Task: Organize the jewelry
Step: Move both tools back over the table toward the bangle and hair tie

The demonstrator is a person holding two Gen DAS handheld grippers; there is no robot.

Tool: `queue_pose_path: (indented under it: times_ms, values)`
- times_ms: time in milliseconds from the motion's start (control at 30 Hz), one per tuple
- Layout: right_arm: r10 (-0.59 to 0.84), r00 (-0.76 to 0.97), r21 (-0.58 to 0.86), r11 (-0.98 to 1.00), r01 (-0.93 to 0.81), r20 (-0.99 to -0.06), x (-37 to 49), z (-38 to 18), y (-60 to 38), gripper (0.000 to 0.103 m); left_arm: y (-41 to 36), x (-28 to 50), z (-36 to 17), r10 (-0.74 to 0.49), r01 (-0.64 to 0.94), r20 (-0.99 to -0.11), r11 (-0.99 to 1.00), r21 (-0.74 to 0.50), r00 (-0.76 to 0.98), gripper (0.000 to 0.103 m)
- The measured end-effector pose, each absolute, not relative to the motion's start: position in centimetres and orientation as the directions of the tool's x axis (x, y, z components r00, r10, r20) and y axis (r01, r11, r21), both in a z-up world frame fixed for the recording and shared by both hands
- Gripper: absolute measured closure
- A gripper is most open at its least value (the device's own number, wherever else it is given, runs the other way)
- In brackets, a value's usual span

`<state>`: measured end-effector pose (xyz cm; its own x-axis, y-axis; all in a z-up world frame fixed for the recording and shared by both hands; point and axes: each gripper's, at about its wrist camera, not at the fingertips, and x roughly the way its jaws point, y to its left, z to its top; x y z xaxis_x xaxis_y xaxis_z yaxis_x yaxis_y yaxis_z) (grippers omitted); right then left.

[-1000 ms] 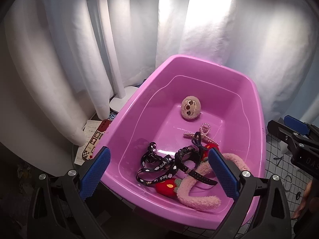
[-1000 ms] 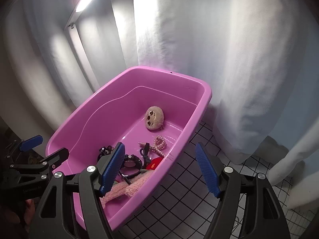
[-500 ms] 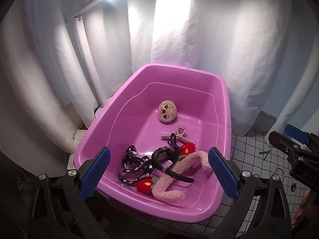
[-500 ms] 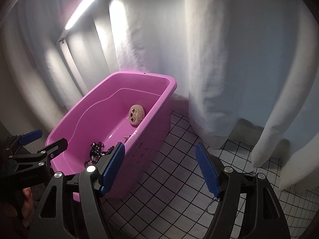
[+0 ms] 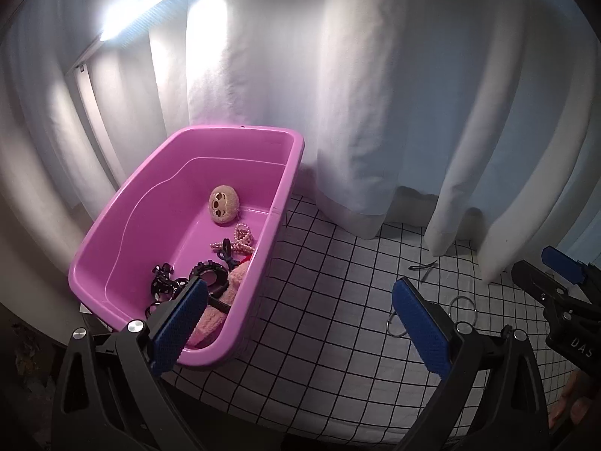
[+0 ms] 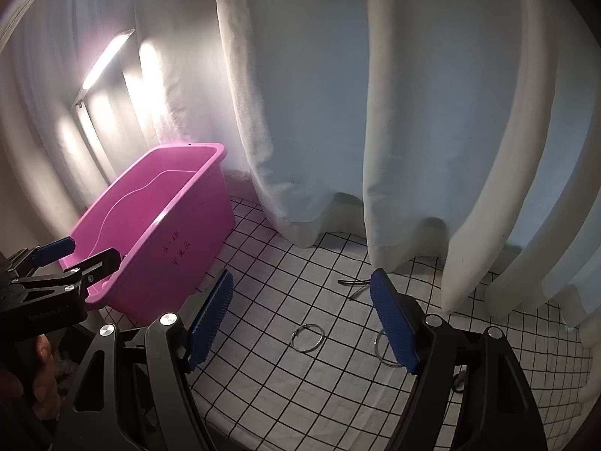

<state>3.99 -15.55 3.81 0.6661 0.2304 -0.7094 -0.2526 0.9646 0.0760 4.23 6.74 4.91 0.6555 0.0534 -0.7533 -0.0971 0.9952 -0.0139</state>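
A glossy pink plastic tub (image 5: 188, 203) holds a fuzzy round plush (image 5: 224, 204), pearl beads (image 5: 240, 238) and black straps. Thin metal rings (image 6: 308, 336) lie on the grid-checked cloth (white, softly wrinkled) covering the table (image 5: 330, 300). Both grippers, left (image 5: 300, 325) and right (image 6: 300, 323), have ribbed blue fingers (image 6: 394, 323) spread wide, empty.

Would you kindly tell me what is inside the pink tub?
The tub holds a plush face, pearl bow, black bands and a pink fuzzy piece. The left gripper hides its near corner.
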Motion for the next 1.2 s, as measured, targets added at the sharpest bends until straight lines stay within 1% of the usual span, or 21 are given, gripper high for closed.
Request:
queue_pose_path:
  times_ms: [67, 333, 500, 733, 1000, 1200]
  values:
    - [0.217, 0.671, 0.079, 0.970, -0.230, -0.709, 3.0, 3.8, -17.6, 0.028, 4.9, 3.7, 4.8, 0.037, -0.074, -0.754, 0.997, -0.016, 0.655, 0.006]
    - [0.185, 0.665, 0.114, 0.982, -0.149, -0.723, -0.4, 2.2, -25.6, 0.027, -1.8, 1.3, 3.4, 0.009, -0.020, -0.762, 1.000, -0.006, 0.647, 0.006]
    - [0.162, 0.644, 0.146, 0.986, -0.079, -0.748, -2.4, -0.4, -31.2, 0.027, -4.9, 0.4, 2.1, -0.008, -0.006, -0.777, 1.000, -0.015, 0.630, 0.006]
    - [0.143, 0.589, 0.173, 0.985, -0.005, -0.795, -4.6, -4.6, -37.3, 0.027, -7.4, 0.1, -1.6, 0.003, -0.023, -0.810, 1.000, -0.014, 0.587, 0.006]
    - [0.147, 0.526, 0.196, 0.980, 0.039, -0.838, -4.6, -9.2, -39.2, 0.027, -7.9, 0.6, -5.7, 0.023, -0.044, -0.844, 0.999, 0.000, 0.536, 0.006]
    - [0.149, 0.515, 0.210, 0.976, 0.060, -0.844, -3.0, -11.9, -38.1, 0.027, -7.4, 2.5, -8.4, 0.004, -0.011, -0.861, 1.000, -0.002, 0.508, 0.006]
